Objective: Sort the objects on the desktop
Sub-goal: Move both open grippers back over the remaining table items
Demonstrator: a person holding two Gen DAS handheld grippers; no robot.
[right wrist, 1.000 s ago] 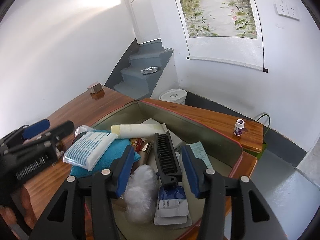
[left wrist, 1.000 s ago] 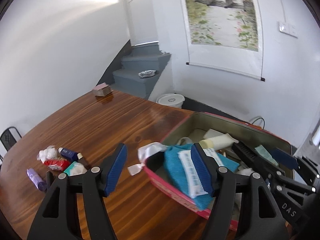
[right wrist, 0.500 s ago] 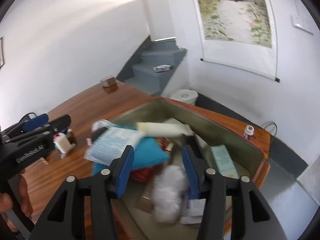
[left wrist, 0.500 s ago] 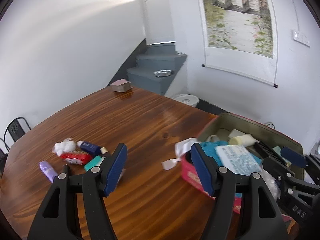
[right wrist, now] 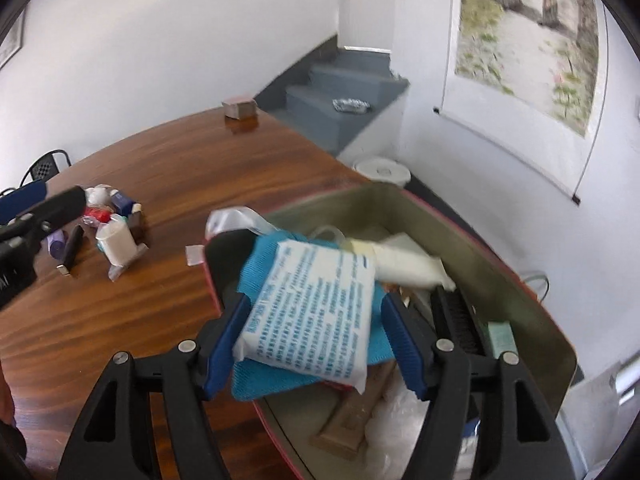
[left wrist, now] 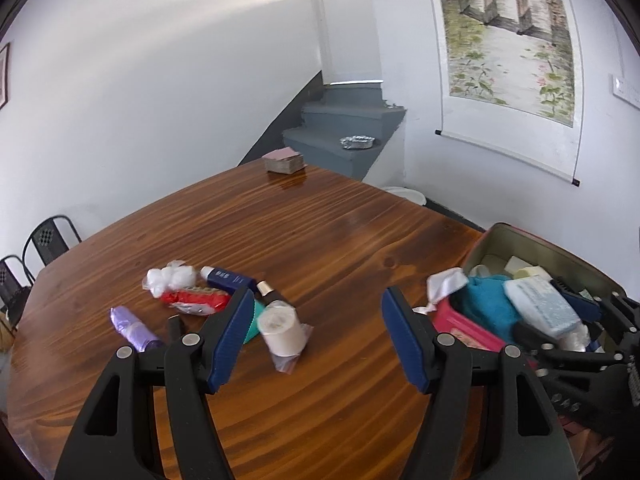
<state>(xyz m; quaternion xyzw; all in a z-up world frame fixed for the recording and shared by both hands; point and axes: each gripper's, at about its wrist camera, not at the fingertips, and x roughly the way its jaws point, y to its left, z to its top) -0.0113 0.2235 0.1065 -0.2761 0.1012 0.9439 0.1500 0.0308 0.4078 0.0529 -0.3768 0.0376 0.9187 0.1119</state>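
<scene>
My left gripper [left wrist: 320, 320] is open over bare tabletop. Just beyond its left finger lies a pile: a tape roll in plastic [left wrist: 278, 326], a red packet [left wrist: 196, 300], a bag of cotton balls [left wrist: 172, 280], a blue bottle [left wrist: 228, 278] and a purple tube [left wrist: 132, 328]. My right gripper [right wrist: 314, 320] hovers over the red tin [right wrist: 532, 300], its jaws opening. A white printed packet [right wrist: 316, 308] on a teal cloth [right wrist: 272, 380] lies between its fingers, resting in the tin, not gripped. A black comb [right wrist: 456, 320] and a cream tube [right wrist: 404, 264] also lie inside.
A small pink-topped box [left wrist: 283, 161] sits at the table's far edge. Black chairs [left wrist: 48, 240] stand left of the table. Grey stairs [left wrist: 344, 128] and a white bucket [right wrist: 382, 168] are beyond it. The tin [left wrist: 460, 320] stands close to my left gripper's right finger.
My left gripper swung left, from over the tin to the pile of small items. My right gripper let go of a white fluffy bag in the tin, widened, and shifted left over the packet.
</scene>
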